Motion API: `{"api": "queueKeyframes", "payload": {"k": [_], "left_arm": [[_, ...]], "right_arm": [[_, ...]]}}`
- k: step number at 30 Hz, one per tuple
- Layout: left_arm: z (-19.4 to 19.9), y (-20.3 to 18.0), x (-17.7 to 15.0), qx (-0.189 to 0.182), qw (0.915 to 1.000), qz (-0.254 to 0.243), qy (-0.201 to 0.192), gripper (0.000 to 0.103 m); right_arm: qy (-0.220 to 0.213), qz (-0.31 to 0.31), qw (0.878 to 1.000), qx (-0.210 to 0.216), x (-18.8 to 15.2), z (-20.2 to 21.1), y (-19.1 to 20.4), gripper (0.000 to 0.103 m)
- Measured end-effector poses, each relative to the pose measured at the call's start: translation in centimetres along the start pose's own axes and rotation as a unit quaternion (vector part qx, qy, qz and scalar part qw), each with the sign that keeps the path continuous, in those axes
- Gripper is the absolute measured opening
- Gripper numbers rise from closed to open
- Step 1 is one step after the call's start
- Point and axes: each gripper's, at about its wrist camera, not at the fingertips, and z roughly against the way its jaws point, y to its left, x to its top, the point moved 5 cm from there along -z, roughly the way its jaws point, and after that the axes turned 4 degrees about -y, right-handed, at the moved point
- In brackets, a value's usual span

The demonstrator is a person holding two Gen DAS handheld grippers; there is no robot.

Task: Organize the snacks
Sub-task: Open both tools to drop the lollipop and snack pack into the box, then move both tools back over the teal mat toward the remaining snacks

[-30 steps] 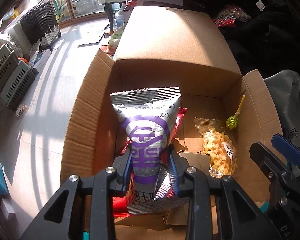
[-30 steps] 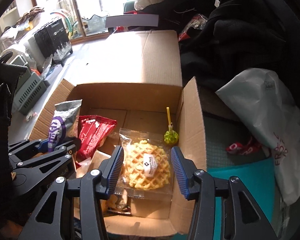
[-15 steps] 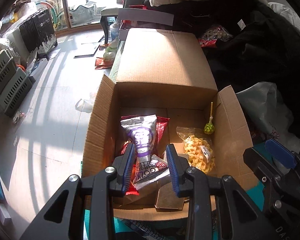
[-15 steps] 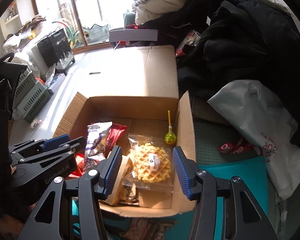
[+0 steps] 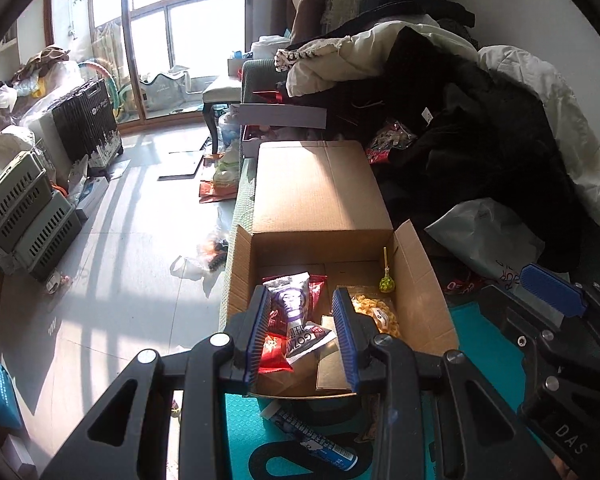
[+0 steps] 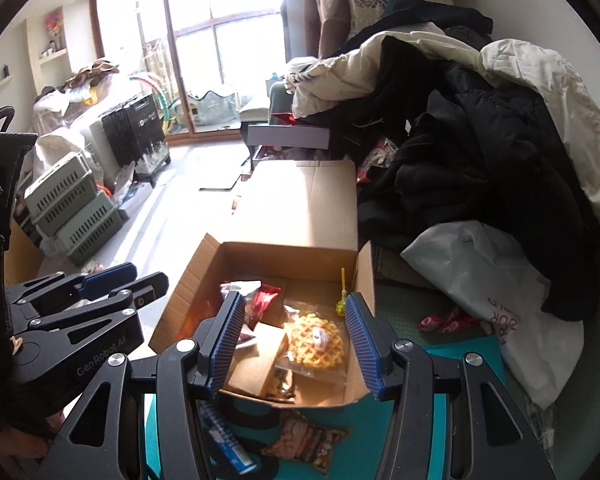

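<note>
Left wrist view: a purple-and-silver foil snack bag (image 5: 294, 312), crinkled, with a crimped top seam, is seen lying inside the open cardboard box (image 5: 420, 280), on top of glossy red packets (image 5: 274, 350). A clear-wrapped waffle (image 5: 376, 314) and a green lollipop (image 5: 387, 284) on a yellow stick are seen at the box's right side. The left tongs (image 5: 300, 300) are held above the box with a narrow gap between the ribbed blue pads; nothing is gripped. The bag shows through that gap, below the pads.

Right wrist view: the right tongs (image 6: 295, 304) are held partly open and empty over the same box. The waffle is framed between the pads, lower down, beside a brown carton (image 6: 260, 360). A flat snack packet (image 6: 308, 444) is seen on the teal mat (image 6: 380, 420) outside the box.
</note>
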Motion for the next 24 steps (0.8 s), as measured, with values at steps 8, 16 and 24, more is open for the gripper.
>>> {"api": "queueKeyframes", "payload": {"k": [8, 16, 24], "left_arm": [[6.6, -0.2, 0.7, -0.004, 0.9988, -0.017, -0.046, 0.032], [11.5, -0.4, -1.0, -0.014, 0.9971, -0.032, -0.068, 0.032], [13.4, -0.1, -4.5, -0.027, 0.9972, -0.032, -0.062, 0.032]], "right_arm": [[-0.037, 0.006, 0.999, 0.009, 0.6, 5.5, 1.5, 0.053], [-0.066, 0.017, 0.998, 0.015, -0.3, 10.0, 3.0, 0.055], [-0.058, 0.004, 0.998, 0.022, -3.3, 12.3, 3.8, 0.055]]}}
